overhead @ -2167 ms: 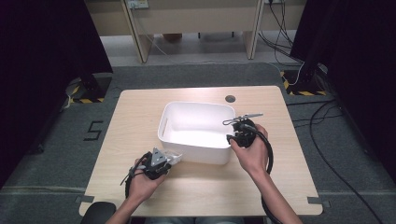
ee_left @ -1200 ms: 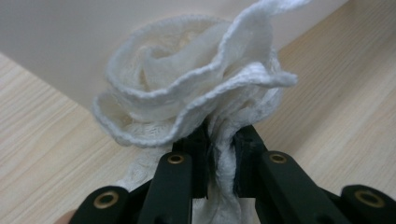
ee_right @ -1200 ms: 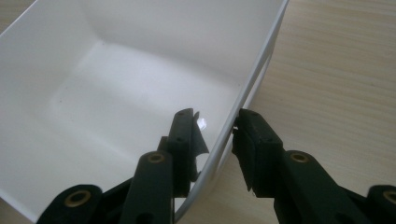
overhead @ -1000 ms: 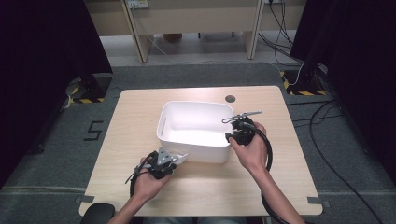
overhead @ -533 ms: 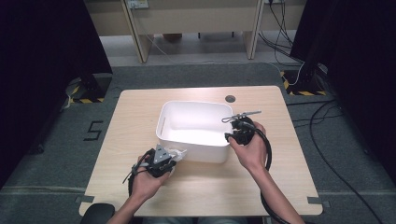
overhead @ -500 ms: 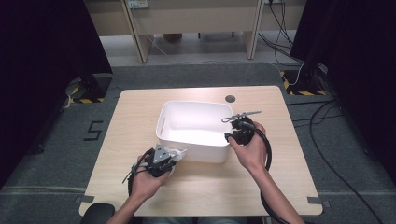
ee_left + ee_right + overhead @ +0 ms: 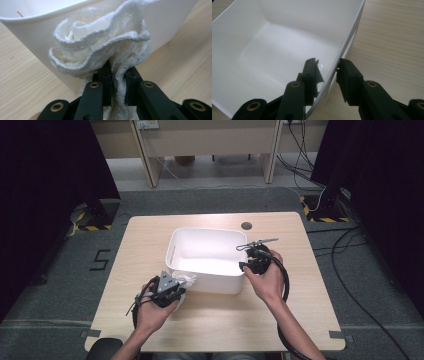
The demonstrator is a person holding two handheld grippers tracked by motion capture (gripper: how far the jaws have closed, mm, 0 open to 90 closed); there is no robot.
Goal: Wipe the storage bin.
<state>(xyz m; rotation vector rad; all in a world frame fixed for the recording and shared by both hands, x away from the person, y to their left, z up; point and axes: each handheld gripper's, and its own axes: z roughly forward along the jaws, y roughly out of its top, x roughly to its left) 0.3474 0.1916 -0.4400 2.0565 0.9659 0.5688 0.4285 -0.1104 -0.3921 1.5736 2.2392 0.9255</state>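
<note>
My left hand (image 7: 152, 307) sits low at the tub's near left corner, and my right hand (image 7: 267, 280) rests at its right wall. The white tub (image 7: 172, 255) stands mid-table (image 7: 300, 320), just ahead of the cloth. My left gripper (image 7: 117, 75) is pinched tight on a bunched white cloth (image 7: 100, 50), held beside the tub's outer wall. My right gripper (image 7: 325, 67) straddles the tub's rim, one jaw inside, one outside; I cannot tell whether the pads press it.

The tub (image 7: 205, 251) is plain white, the cloth (image 7: 100, 50) white too with a woven edge. Both grippers' jaws are black, brass-riveted. The table (image 7: 150, 240) is pale wood grain, the floor (image 7: 60, 270) grey.
</note>
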